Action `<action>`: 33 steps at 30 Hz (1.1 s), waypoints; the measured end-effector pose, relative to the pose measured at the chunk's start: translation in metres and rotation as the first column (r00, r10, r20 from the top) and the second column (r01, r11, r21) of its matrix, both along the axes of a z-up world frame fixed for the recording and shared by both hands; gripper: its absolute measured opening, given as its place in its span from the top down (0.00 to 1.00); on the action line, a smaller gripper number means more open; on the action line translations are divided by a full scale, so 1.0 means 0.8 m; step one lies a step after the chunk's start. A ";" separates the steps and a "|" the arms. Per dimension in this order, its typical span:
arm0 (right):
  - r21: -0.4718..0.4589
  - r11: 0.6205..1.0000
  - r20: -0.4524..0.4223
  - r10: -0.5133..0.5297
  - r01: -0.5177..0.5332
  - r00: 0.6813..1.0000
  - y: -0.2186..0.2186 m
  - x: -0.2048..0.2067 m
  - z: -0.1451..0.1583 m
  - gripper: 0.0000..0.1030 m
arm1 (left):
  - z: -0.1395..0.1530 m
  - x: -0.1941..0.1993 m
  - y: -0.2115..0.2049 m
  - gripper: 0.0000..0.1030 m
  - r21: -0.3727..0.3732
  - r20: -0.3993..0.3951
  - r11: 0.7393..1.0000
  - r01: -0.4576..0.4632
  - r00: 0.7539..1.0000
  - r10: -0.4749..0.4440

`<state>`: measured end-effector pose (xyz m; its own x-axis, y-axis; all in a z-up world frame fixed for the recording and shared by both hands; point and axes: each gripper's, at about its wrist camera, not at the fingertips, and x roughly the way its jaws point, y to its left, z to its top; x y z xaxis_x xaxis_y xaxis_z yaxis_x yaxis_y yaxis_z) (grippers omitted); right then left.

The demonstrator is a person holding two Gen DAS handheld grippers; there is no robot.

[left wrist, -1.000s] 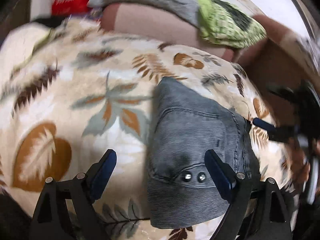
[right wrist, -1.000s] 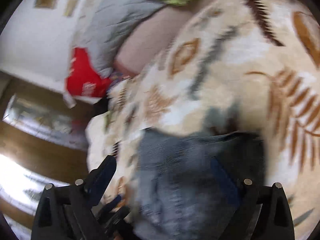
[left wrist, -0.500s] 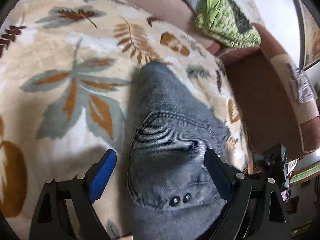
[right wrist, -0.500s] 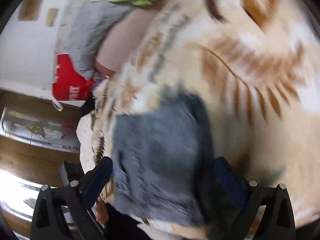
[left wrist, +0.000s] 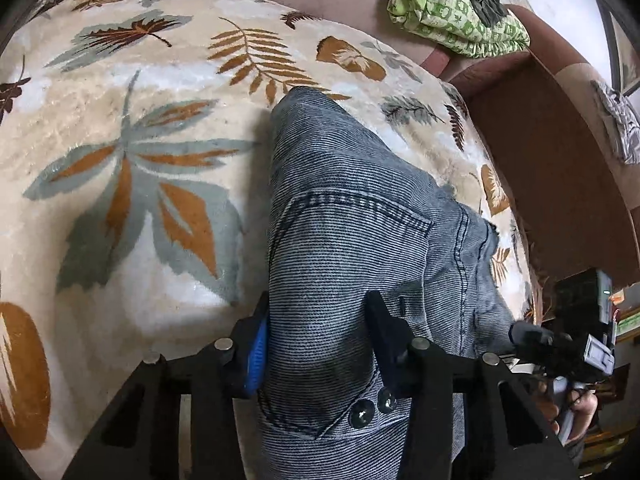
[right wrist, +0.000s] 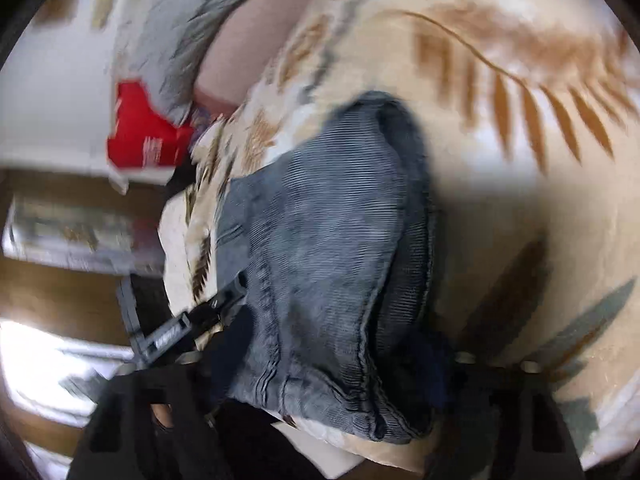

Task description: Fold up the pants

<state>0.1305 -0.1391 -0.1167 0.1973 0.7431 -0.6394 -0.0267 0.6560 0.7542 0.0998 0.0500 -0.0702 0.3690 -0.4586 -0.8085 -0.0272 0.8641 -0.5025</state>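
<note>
Your left gripper (left wrist: 316,344) pinches the pants (left wrist: 352,216) at their near end, their length running straight away toward the far side; your right gripper's (right wrist: 332,376) grip is too blurred to tell.

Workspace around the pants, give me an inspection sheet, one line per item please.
Surface: leaf-print blanket, plush, spread over a sofa.
Job's things: pants, grey-blue corduroy, lying bunched on the blanket, waistband end at the near edge.
Clutter: green cloth and grey cushion on the sofa back; red item beyond the blanket.
Grippers: left claw shut on the pants near two buttons; right claw around the pants' other edge, view blurred, closure unclear.
Cables: nothing seen.
Surroundings: brown sofa armrest, pale wall.
</note>
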 end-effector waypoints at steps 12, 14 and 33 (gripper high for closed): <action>-0.041 0.999 -0.008 0.035 -0.035 0.999 0.022 0.007 -0.010 0.31 | 0.003 -0.012 -0.017 0.41 0.110 0.050 0.994 0.006 0.999 -0.012; -0.025 1.000 -0.040 0.008 -0.009 0.999 0.019 0.011 -0.023 0.31 | 0.005 -0.013 -0.020 0.41 0.131 0.058 0.991 0.005 0.998 -0.012; -0.176 0.983 0.020 0.056 -0.051 0.998 0.041 0.007 -0.001 0.53 | 0.013 -0.019 -0.037 0.49 0.252 0.095 0.968 0.017 0.995 -0.042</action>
